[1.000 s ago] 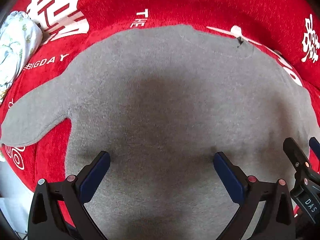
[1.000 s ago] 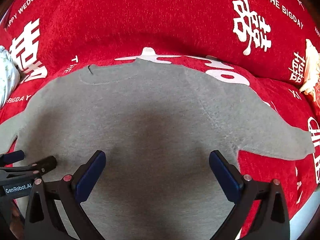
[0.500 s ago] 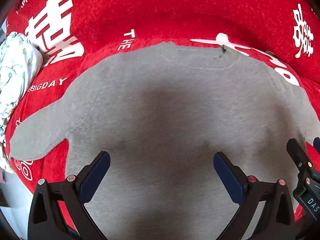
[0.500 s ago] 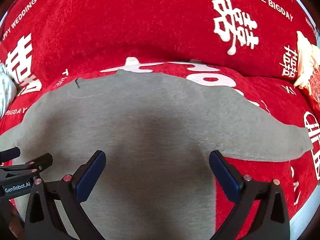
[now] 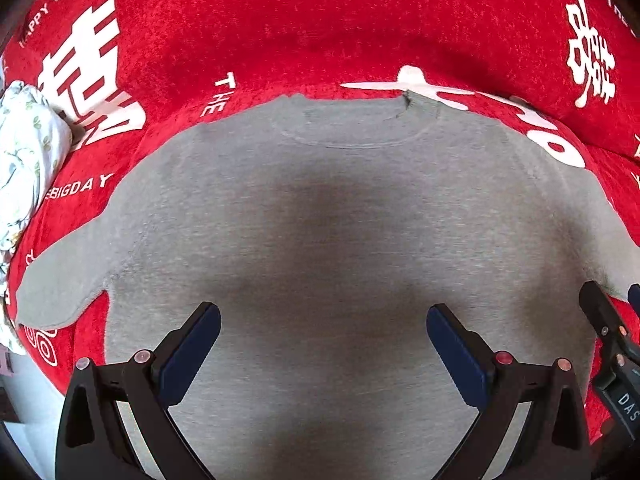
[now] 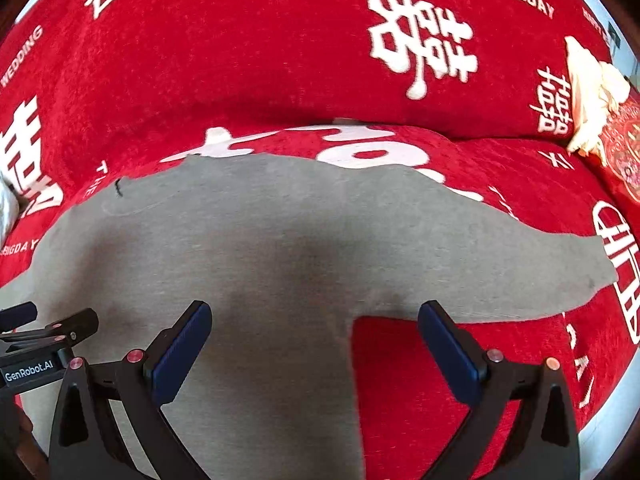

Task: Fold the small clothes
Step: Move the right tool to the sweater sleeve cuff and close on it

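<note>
A small grey long-sleeved top (image 5: 340,220) lies flat on a red cover, neckline (image 5: 352,124) at the far side, both sleeves spread out. Its left sleeve (image 5: 64,280) ends near the cover's left edge; its right sleeve (image 6: 540,276) reaches far right. My left gripper (image 5: 323,340) hovers open over the lower body of the top, nothing between its blue pads. My right gripper (image 6: 314,338) is also open, above the top's right side where body and sleeve meet (image 6: 352,312). Each gripper shows at the other view's edge, the right gripper (image 5: 608,332) and the left gripper (image 6: 44,332).
The red cover (image 5: 280,32) carries white characters and lettering and rises at the back. A white floral cloth bundle (image 5: 28,152) lies at the far left. A cream cloth (image 6: 592,92) and a patterned red item (image 6: 624,148) sit at the far right. A pale floor edge (image 6: 612,420) shows bottom right.
Both grippers have drawn back toward the near edge; the right one has also shifted right, so red cover now shows under its right finger. Both stay open.
</note>
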`<action>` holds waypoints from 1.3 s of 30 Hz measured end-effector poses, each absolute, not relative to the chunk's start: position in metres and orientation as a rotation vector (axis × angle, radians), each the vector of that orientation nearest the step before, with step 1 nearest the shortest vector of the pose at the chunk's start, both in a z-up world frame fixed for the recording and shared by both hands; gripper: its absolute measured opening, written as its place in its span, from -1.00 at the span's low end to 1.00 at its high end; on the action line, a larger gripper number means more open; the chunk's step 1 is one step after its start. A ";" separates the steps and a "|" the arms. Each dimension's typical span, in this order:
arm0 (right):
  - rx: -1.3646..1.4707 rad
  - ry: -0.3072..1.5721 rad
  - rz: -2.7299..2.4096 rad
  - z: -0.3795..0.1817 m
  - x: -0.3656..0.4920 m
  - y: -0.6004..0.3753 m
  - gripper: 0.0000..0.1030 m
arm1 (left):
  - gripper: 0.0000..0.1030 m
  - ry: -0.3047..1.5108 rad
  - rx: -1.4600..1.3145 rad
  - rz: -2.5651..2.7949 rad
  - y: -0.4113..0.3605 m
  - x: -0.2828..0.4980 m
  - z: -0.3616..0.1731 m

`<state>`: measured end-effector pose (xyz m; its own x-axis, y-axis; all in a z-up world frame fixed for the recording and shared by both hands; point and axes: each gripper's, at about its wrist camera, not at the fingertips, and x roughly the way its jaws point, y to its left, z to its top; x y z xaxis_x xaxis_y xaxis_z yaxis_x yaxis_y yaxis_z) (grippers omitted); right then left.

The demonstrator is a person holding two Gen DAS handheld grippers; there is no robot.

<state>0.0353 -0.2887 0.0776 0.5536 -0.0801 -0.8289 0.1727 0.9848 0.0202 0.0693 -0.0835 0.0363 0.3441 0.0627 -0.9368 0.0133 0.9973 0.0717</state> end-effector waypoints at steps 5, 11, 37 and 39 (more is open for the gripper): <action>0.105 0.971 -0.185 0.075 0.032 -0.311 1.00 | 1.00 1.219 0.077 0.013 -0.098 0.071 0.035; 0.124 0.956 -0.220 0.075 0.028 -0.339 1.00 | 1.00 1.221 0.091 -0.010 -0.116 0.073 0.035; 0.217 0.941 -0.450 0.070 -0.008 -0.480 1.00 | 1.00 1.198 0.154 -0.115 -0.227 0.079 0.036; 0.216 0.939 -0.464 0.070 -0.010 -0.488 1.00 | 1.00 1.197 0.152 -0.119 -0.235 0.080 0.035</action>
